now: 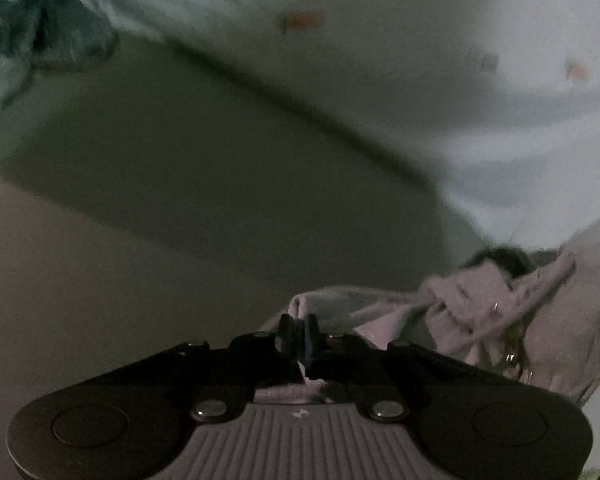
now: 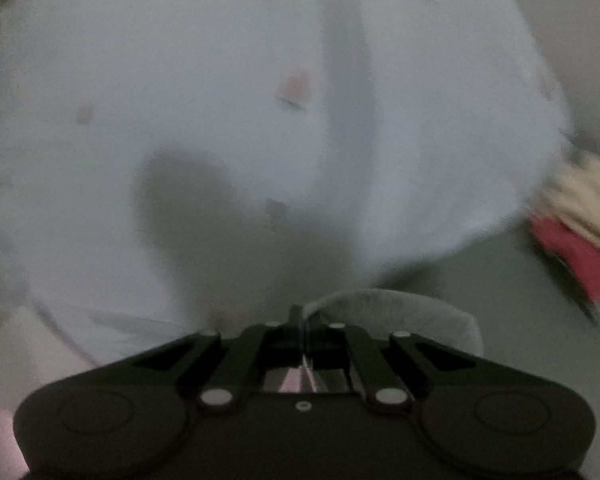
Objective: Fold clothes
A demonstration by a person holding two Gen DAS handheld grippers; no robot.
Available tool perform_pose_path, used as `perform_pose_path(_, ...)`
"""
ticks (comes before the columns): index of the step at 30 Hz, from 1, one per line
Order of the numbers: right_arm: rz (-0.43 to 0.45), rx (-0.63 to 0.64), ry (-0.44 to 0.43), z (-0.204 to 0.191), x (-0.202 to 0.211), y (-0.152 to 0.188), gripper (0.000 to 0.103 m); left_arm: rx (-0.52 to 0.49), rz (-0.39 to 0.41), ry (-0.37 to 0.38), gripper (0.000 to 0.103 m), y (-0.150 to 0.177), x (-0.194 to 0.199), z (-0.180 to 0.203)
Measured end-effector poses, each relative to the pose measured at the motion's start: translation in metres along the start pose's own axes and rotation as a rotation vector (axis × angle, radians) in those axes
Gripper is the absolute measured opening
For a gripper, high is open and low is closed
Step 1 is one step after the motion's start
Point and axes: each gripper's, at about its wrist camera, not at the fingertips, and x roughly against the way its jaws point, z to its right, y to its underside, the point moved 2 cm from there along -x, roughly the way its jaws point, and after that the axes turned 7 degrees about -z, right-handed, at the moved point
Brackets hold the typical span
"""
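Two grippers show, one per wrist view, and both pictures are dim and smeared, so fine detail is lost. At the far left of the left wrist view a crumpled teal cloth (image 1: 40, 36) lies partly cut off by the picture's rim; what kind of garment it is cannot be told. Right of it a bare grey-green surface (image 1: 204, 184) runs across the middle, and above it spreads a white garment with small orange marks (image 1: 420, 80), whose print is too blurred to read. The left gripper (image 1: 300, 332) has its jaws pressed together on an edge of a pale pink garment (image 1: 500, 312), which bunches up to the lower right, its far side hidden by the picture's edge. In the right wrist view the same white garment (image 2: 220, 100) fills most of the picture, with the tool's shadow across it. The right gripper (image 2: 302, 320) has its jaws closed tight on a pale hem (image 2: 400, 308) that curls just right of the tips. At the far right one cream cloth (image 2: 588, 192) and one red cloth (image 2: 576, 256) lie streaked and cut off.
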Motion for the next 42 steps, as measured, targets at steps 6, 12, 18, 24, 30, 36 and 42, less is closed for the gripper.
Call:
perform_pose_path(6,0.200,0.148,-0.298,-0.086,0.037,-0.066,0.001,0.020,0.393,0.043,0.004,-0.045,0.138,0.017)
perform_pose_path(12,0.428,0.328,-0.492,-0.161,0.096,-0.121,0.001,-0.015,0.791,0.013,0.000,-0.062,0.261,0.057)
perform_pose_path(18,0.534,0.411,-0.615,-0.191,0.136,-0.143,0.001,-0.127,0.970,-0.015,0.000,-0.053,0.314,0.098)
perform_pose_path(24,0.434,0.367,-0.564,-0.148,0.127,-0.127,0.001,-0.207,0.560,-0.040,0.004,-0.019,0.202,0.108)
perform_pose_path(30,0.304,0.284,-0.284,-0.063,0.125,-0.097,0.001,-0.445,0.178,-0.055,0.026,0.044,0.092,0.139)
perform_pose_path(36,0.254,0.153,-0.029,0.010,0.158,-0.062,0.001,-0.708,0.013,-0.001,0.043,0.087,0.036,0.181)
perform_pose_path(42,0.227,0.004,0.159,0.073,0.184,-0.024,0.001,-0.968,-0.157,0.055,0.061,0.130,-0.019,0.221)
